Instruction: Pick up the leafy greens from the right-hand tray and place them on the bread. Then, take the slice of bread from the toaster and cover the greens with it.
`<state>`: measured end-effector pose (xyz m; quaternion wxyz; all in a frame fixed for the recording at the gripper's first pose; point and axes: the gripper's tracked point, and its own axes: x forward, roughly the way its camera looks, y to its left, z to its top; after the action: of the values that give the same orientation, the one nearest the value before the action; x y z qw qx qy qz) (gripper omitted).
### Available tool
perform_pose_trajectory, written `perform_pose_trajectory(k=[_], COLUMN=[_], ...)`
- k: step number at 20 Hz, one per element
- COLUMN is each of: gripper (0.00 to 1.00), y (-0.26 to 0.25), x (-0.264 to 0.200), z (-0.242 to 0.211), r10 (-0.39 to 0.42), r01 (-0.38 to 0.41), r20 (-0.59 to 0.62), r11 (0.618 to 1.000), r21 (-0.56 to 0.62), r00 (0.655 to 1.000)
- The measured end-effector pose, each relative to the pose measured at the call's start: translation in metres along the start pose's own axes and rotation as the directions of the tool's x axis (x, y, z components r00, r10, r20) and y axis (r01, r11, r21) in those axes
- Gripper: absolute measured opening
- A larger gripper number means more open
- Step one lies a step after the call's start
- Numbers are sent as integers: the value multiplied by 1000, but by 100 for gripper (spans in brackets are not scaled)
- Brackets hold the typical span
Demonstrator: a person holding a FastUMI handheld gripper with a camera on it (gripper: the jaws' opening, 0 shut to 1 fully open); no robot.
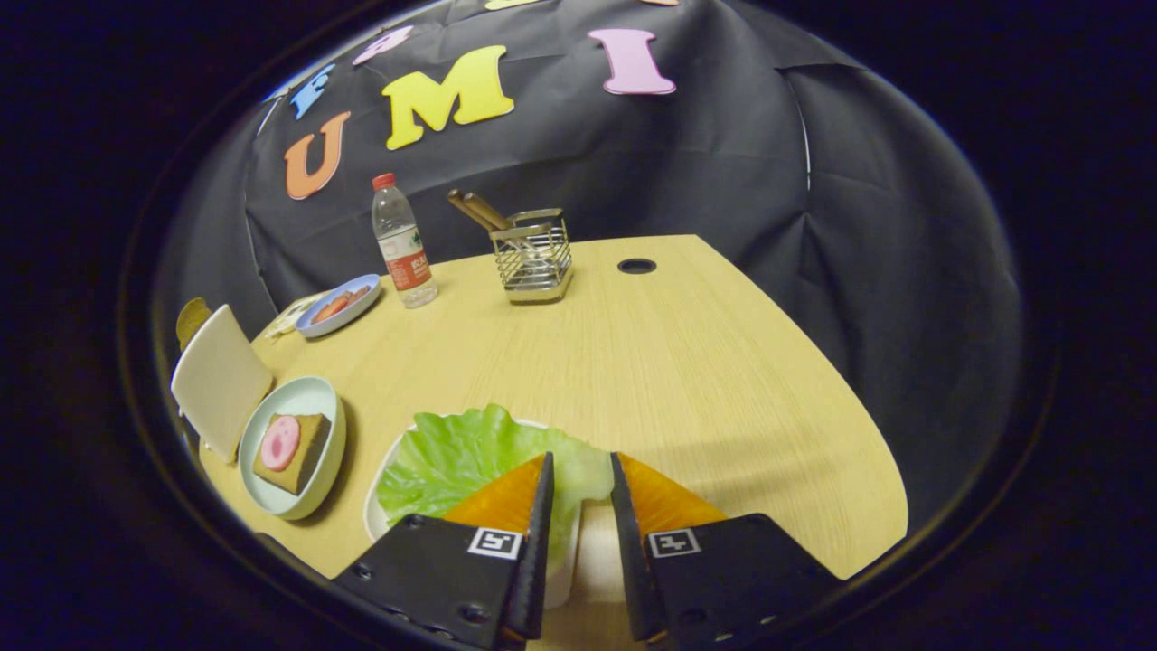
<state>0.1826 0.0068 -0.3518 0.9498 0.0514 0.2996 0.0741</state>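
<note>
My tool (578, 479) hangs over the near edge of the table (687, 362), its fingers a little apart and gripping nothing, their tips over the lettuce leaf (461, 457) on the white tray (565, 579). The wood to the right lies open. To the left sit the bread (294, 452) on a pale plate (316, 398) and a leaning white slice (219, 380); beyond stand a bottle (402, 244) and a wire holder (533, 258).

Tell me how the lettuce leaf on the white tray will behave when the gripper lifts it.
The lettuce leaf looks thin and ruffled, so it will probably flop and droop from the pinch. It seems light, likely lifting off the white tray easily. Its glossy surface may slip; the gripper stands open around one edge.
</note>
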Motion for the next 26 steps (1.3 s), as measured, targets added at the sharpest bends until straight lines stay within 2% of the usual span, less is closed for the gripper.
perform_pose_trajectory(k=[2,4,5,10,16,21,26], gripper=[11,11,0,1,1,1,1], y=[-4,-3,-3,5,23,45,96], x=[-1,-2,-7,-23,-64,-98,-117], z=[6,6,10,24,64,93,110], r10=[-25,-35,-25,4,35,29,52], r01=[26,35,26,-3,-38,-26,-41], r20=[19,22,23,62,106,142,151], r11=[1000,999,999,1000,999,1000,996], r21=[-13,-23,-26,-18,24,-17,-77], r00=[999,999,999,998,994,989,987])
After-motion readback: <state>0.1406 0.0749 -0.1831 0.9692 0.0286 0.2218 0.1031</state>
